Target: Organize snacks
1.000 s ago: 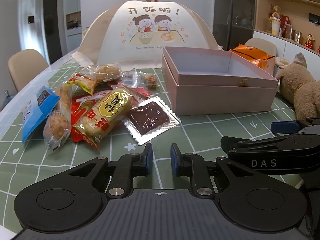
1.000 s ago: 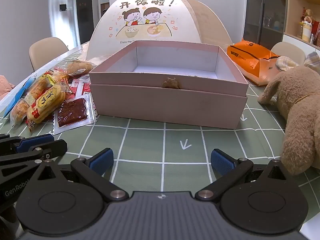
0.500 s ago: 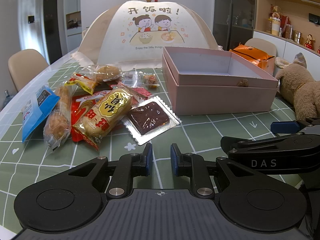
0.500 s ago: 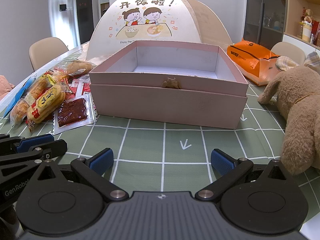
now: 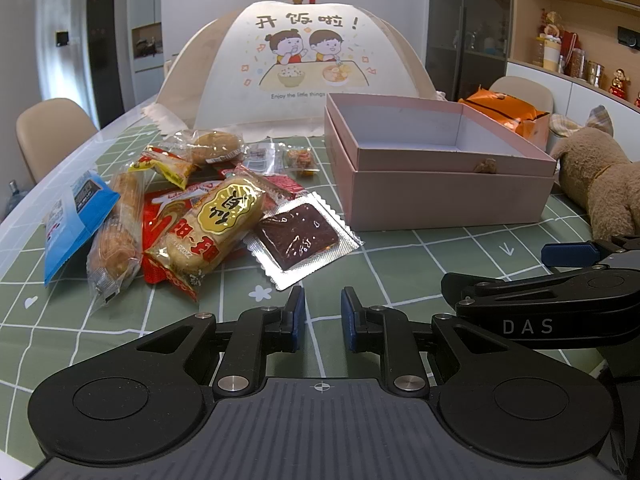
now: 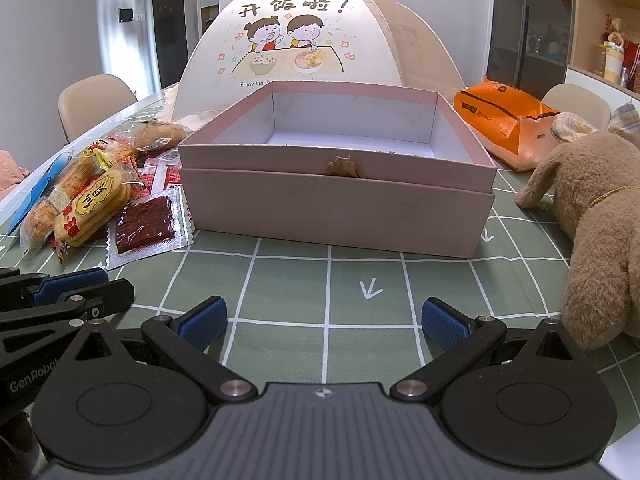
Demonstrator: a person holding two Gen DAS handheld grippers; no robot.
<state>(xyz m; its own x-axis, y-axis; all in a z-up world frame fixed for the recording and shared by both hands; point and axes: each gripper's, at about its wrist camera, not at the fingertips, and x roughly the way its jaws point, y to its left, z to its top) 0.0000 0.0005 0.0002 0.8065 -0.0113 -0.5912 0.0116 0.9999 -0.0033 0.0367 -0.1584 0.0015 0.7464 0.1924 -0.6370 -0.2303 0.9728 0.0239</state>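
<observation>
1. The snacks lie in a loose heap on the table, at about 10 o'clock from the left gripper; the open pink box, seemingly empty, stands at 1 o'clock, just beside the heap.
2. The left gripper is nearly clenched with nothing between its pads. The right gripper is spread wide and bare, facing the box at 12 o'clock.
3. The silver packet with the dark slab is nearest: probably light, flat and slick, lying flush on the table, so its crimped edge looks like the best hold.
4. The rice cracker pack rides on top of the pile; it is likely light but brittle, so a gentle pinch across its width suits it.
5. The blue packet and the long pastry pack sit at 9 o'clock, likely soft and crinkly.
</observation>
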